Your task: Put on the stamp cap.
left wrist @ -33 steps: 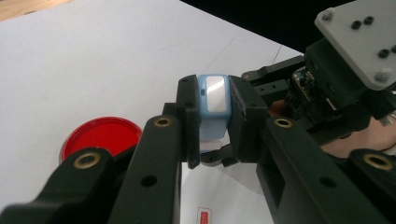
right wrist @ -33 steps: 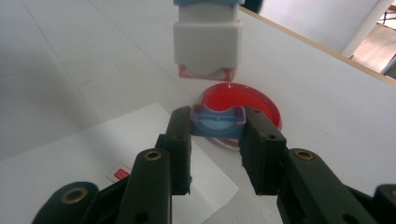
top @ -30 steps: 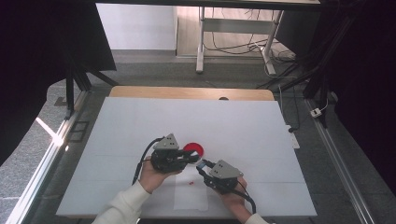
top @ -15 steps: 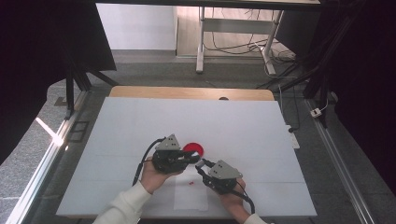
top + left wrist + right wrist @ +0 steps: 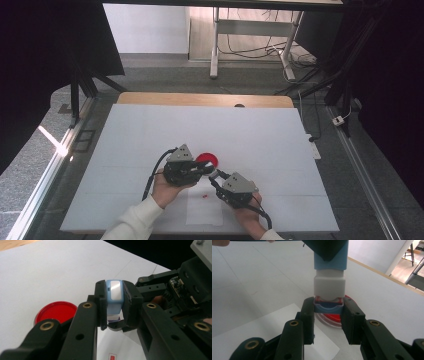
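Observation:
A small blue and white stamp-like block [image 5: 114, 293] hangs just above the table between both grippers. My left gripper [image 5: 114, 302] is shut on its light blue body, whose end face carries a silvery window. In the right gripper view the block comes down from above: blue body [image 5: 330, 257], white middle [image 5: 329, 287], then a darker blue end piece [image 5: 329, 308]. My right gripper [image 5: 329, 315] is shut on that end piece. In the high view the left gripper [image 5: 207, 169] and right gripper [image 5: 216, 176] meet tip to tip near the table's front.
A round red dish [image 5: 207, 160] lies on the white table [image 5: 150, 130] right behind the grippers, also under the block [image 5: 332, 318]. A white paper sheet [image 5: 202, 212] with a small red mark [image 5: 205, 196] lies in front. Beyond the table's far edge stand table legs and cables.

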`<state>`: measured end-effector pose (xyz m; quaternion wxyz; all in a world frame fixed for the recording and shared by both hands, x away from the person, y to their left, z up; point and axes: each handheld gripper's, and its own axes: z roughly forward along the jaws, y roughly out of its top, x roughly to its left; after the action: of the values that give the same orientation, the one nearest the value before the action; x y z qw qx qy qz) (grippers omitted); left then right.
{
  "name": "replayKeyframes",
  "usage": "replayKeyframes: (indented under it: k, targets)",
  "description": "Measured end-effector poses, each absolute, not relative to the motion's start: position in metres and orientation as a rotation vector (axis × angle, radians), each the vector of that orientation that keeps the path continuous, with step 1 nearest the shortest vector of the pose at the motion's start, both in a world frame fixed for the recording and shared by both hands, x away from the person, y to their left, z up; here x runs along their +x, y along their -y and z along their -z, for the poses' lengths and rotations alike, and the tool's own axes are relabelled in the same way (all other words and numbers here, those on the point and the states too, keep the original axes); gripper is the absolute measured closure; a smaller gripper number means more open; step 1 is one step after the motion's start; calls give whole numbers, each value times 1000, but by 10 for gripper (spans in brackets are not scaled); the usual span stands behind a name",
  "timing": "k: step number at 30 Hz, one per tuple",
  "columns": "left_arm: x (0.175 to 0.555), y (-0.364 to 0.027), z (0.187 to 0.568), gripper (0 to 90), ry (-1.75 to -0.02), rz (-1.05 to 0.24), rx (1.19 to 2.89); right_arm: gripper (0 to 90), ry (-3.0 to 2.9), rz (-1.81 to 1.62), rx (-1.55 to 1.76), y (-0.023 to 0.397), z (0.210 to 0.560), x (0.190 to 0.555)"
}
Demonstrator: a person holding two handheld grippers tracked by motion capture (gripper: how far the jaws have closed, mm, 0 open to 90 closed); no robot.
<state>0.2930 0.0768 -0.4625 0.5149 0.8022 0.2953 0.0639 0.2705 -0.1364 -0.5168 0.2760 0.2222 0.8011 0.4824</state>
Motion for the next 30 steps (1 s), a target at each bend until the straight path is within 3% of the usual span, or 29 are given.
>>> replayKeyframes:
  k: [30]
  targets:
    - [294, -76, 469, 757, -759, -93, 1869, 648, -2106, -1271, 600, 137, 517, 268]
